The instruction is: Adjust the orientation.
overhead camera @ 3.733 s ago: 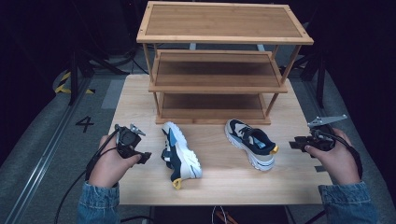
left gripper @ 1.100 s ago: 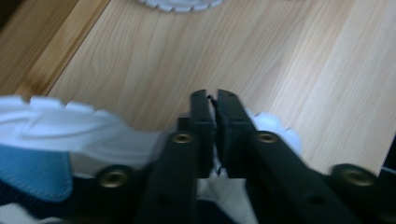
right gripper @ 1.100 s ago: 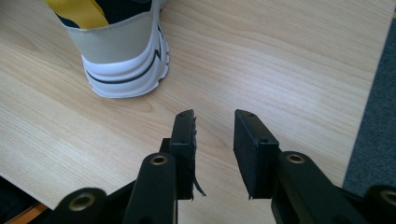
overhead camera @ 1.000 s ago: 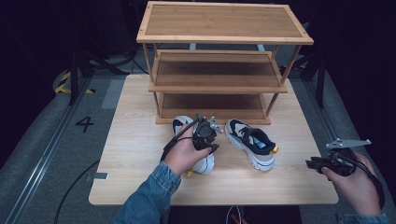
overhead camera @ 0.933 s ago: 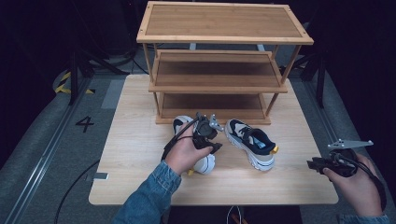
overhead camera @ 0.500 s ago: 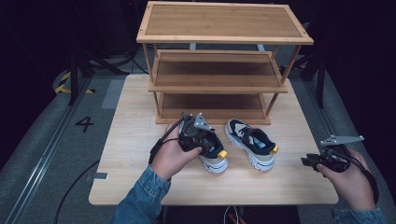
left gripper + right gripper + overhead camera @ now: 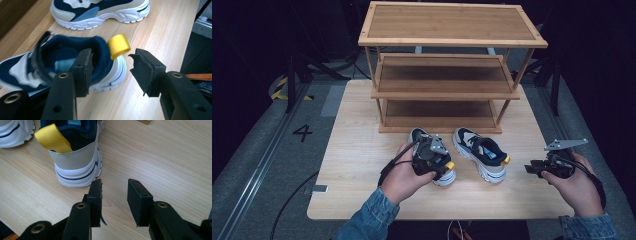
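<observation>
Between shoes (image 7: 432,159) (image 7: 480,154), bare table (image 7: 357,165)

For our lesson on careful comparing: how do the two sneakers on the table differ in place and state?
The left sneaker lies under the left gripper, whose open fingers straddle its heel collar; the right sneaker lies free, with the right gripper off to its side. The left sneaker's toe is nearer the shoe rack. Both rest on the table, navy and beige with white soles and yellow heel loops.

Digit "4" (image 7: 302,133) marked on grey floor (image 7: 257,165), left of table; no other text readable.
</observation>
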### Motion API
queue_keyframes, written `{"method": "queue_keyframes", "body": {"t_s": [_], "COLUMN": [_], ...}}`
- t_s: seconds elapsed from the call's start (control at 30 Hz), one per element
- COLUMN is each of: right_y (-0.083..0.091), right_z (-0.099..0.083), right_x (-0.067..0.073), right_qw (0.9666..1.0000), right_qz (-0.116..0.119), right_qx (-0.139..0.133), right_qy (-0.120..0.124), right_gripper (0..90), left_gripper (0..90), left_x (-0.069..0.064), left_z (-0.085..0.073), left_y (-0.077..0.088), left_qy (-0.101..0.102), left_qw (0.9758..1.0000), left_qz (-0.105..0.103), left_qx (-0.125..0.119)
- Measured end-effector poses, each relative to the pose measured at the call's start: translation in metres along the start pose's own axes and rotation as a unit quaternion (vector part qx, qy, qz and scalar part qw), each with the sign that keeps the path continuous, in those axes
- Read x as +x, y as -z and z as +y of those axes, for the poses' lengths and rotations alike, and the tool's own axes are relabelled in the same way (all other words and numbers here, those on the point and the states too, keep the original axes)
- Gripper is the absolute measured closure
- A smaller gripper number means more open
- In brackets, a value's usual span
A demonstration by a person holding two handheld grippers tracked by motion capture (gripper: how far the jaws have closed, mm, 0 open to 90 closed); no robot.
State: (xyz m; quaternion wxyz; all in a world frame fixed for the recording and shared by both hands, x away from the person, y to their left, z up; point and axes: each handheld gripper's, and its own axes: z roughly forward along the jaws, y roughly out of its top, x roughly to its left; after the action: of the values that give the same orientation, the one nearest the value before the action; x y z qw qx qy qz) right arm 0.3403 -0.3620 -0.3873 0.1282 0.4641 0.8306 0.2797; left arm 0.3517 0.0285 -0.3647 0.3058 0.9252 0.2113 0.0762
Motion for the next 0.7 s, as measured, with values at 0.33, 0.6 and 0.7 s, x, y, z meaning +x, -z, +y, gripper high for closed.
{"method": "queue_keyframes", "body": {"t_s": [0.33,0.6,0.7], "right_y": [0.012,0.016,0.017], "right_z": [-0.014,-0.02,-0.021], "right_x": [-0.004,-0.003,-0.003], "right_qw": [0.9998,0.9998,0.9998], "right_qz": [-0.014,-0.017,-0.018], "right_qx": [-0.003,0.0,-0.002], "right_qy": [-0.016,-0.014,-0.011], "right_gripper": [65.1,65.2,65.6], "left_gripper": [47.9,66.4,78.7], "left_x": [-0.01,-0.018,-0.017], "left_z": [0.015,0.02,0.02], "left_y": [-0.011,-0.031,-0.029], "left_qy": [-0.021,-0.069,-0.079], "left_qw": [0.9995,0.9974,0.9962], "left_qz": [0.016,0.017,0.027], "left_qx": [-0.018,0.015,0.027]}}
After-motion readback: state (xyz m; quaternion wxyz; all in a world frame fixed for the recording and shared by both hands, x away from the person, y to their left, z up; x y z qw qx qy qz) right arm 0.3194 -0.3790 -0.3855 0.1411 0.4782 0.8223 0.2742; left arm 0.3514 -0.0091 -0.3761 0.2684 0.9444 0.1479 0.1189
